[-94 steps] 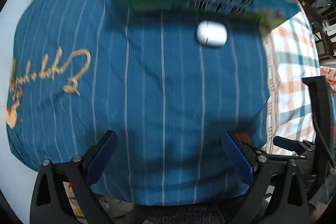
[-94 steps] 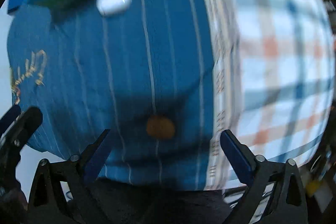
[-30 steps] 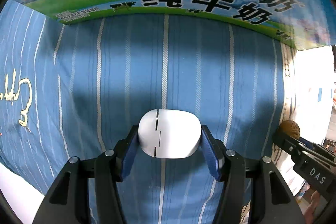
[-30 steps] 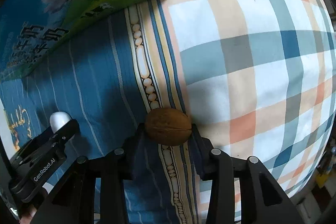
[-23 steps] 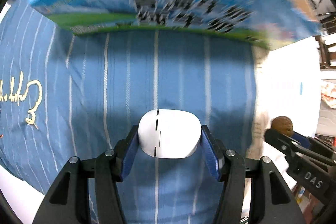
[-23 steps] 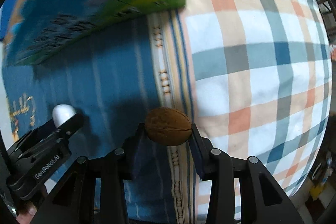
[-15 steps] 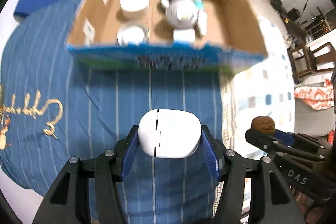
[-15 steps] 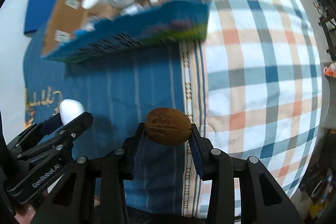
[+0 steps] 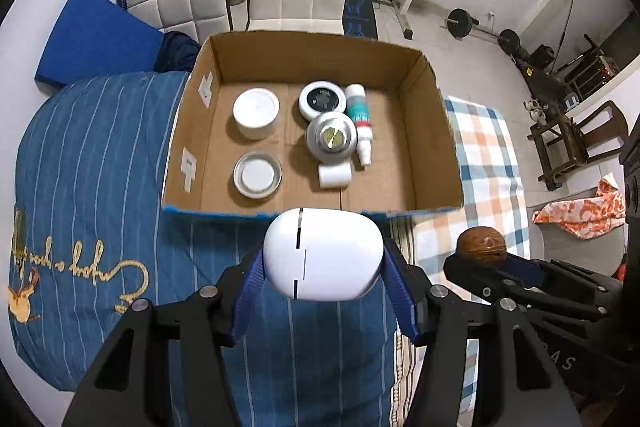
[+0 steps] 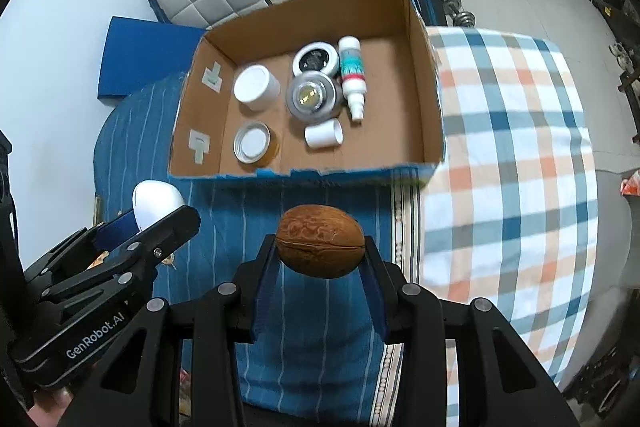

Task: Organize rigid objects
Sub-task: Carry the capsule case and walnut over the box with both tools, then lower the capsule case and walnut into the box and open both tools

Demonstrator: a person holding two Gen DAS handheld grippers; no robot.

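— Both tools have risen since half a second ago; the cardboard box [image 9: 434, 131] now lies fully open below. Anything hidden?

— The left hand-held gripper [image 9: 322, 273], pinching the white case [image 9: 322, 254], covers its sides. The right hand-held gripper [image 10: 320, 259] clamps the walnut [image 10: 320, 247], long axis crosswise, above the bed [image 10: 520, 131].

case [image 9: 324, 253]: glossy smooth white plastic | nut [image 10: 320, 241]: brown, wrinkled, matt shell | box [image 9: 434, 131]: matt brown cardboard | tin [image 9: 331, 138]: shiny metal | bedspread [image 9: 100, 163]: striped blue cloth | tools: black matt plastic
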